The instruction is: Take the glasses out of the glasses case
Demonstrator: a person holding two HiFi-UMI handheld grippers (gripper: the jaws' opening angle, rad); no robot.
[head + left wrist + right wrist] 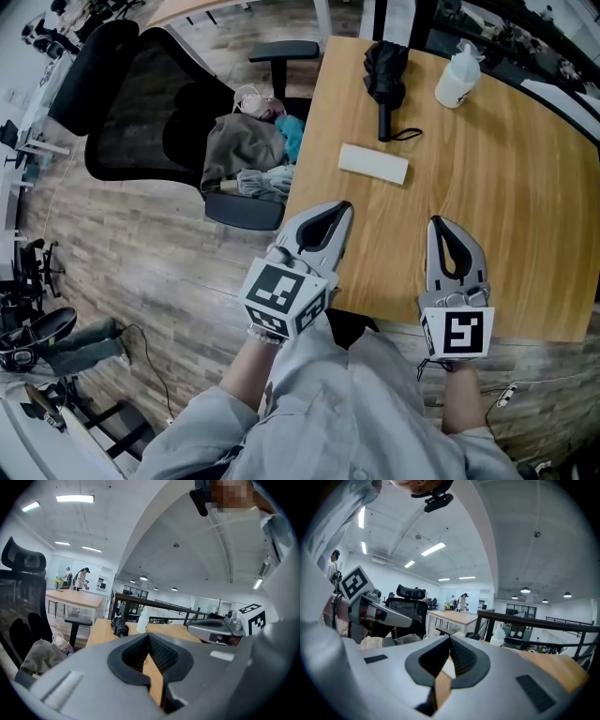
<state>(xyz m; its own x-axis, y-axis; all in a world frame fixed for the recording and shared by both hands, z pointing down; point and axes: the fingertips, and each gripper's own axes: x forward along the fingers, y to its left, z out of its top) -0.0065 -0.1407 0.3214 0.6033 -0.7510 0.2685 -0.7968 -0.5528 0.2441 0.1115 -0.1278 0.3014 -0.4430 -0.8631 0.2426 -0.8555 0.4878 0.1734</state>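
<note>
The glasses case (373,163) is a closed white oblong lying flat on the wooden table (506,187), near its left edge. No glasses show. My left gripper (343,208) hovers over the table's near left part, short of the case, with its jaws shut and nothing in them. My right gripper (437,223) is beside it to the right, over the near edge, jaws also shut and empty. In the left gripper view the fingertips of the left gripper (149,635) meet, and in the right gripper view those of the right gripper (450,638) meet too.
A black folded umbrella (385,75) and a white bottle (457,77) stand at the table's far side, beyond the case. A black office chair (159,112) with clothes piled on its seat (246,150) stands left of the table. People stand far off in the room.
</note>
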